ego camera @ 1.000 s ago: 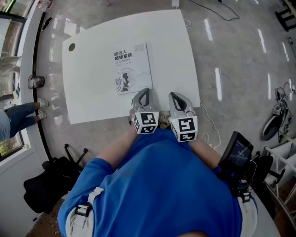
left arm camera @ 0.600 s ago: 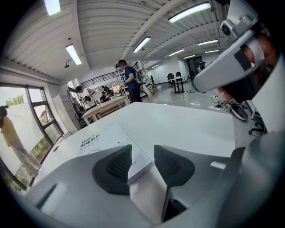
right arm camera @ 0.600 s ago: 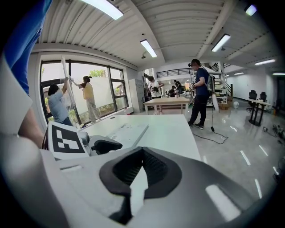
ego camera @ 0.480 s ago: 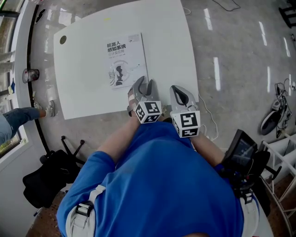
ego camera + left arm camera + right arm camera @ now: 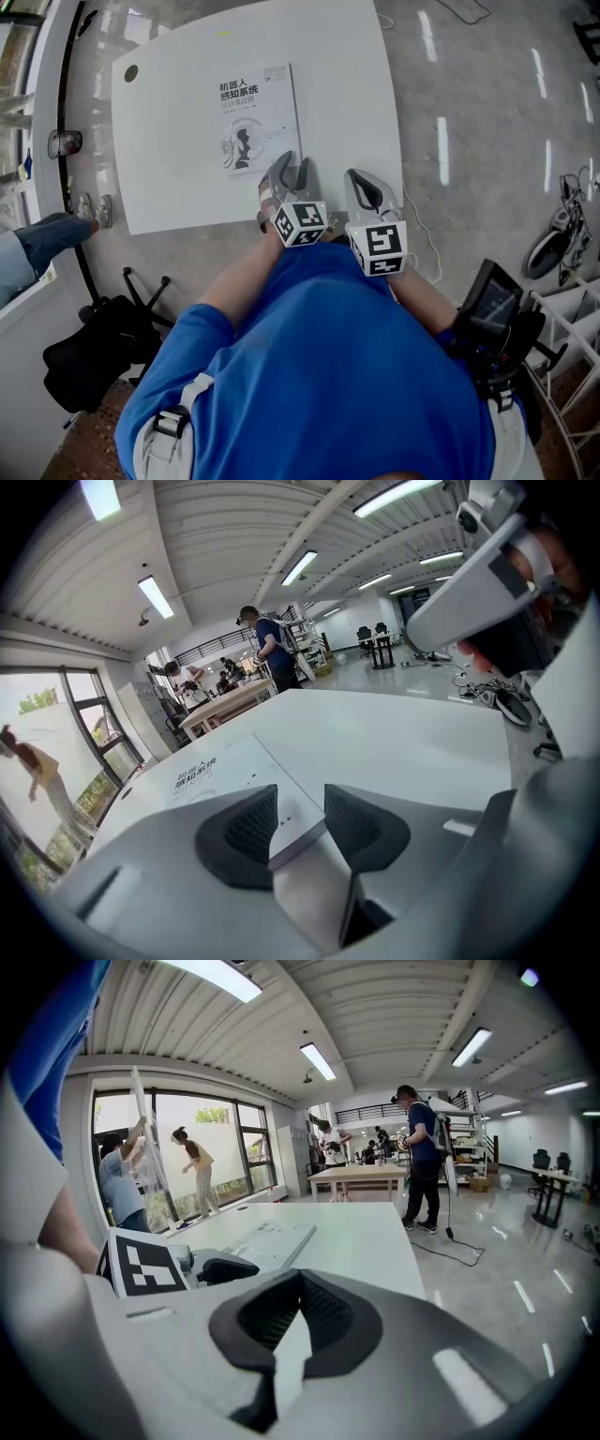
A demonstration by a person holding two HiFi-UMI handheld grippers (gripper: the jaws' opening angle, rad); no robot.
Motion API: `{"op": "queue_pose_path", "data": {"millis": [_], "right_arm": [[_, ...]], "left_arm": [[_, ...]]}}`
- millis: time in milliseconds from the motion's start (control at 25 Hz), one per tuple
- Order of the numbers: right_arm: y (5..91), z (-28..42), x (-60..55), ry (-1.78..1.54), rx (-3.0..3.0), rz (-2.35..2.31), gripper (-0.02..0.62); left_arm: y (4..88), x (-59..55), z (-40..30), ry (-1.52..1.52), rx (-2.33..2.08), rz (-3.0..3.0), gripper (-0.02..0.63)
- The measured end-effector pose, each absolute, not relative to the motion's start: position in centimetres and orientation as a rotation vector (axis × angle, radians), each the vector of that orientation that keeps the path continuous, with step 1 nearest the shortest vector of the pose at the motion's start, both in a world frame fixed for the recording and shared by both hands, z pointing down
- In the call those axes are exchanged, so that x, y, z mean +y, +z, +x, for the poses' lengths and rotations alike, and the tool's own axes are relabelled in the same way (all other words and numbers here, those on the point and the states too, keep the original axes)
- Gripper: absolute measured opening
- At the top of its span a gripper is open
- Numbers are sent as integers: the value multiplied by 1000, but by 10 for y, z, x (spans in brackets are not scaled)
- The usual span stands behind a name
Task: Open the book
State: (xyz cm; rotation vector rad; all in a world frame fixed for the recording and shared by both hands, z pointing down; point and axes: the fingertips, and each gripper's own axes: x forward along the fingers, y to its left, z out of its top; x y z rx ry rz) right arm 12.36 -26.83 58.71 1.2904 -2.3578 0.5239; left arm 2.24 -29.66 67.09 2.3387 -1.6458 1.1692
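A closed book [image 5: 255,117] with a white cover and black print lies on the white table [image 5: 347,84]. My left gripper [image 5: 292,169] is open at the book's near right corner. Its jaws have just been opening. In the left gripper view that corner of the book [image 5: 225,771] lies between the spread pads of the left gripper [image 5: 298,808], and they do not press on it. My right gripper [image 5: 361,180] hovers just right of the left one over the table's near edge. It is shut with nothing held, and its tips meet in the right gripper view [image 5: 298,1283].
A round grommet hole [image 5: 130,72] marks the table's far left corner. A person's legs [image 5: 37,239] and a black chair [image 5: 94,347] are on the left. A cable [image 5: 427,244] lies on the floor on the right, by a screen [image 5: 487,305].
The left gripper's jaws have gone from shut to open, and it has sunk to the book's near corner. The right gripper has kept still.
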Motion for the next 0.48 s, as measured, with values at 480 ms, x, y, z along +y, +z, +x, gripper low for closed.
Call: {"op": "queue_pose_path", "data": {"millis": [480], "right_arm": [[583, 125, -273, 514, -2384, 1293, 3]], "left_arm": [[668, -296, 21, 1188, -1645, 2339, 150]]}}
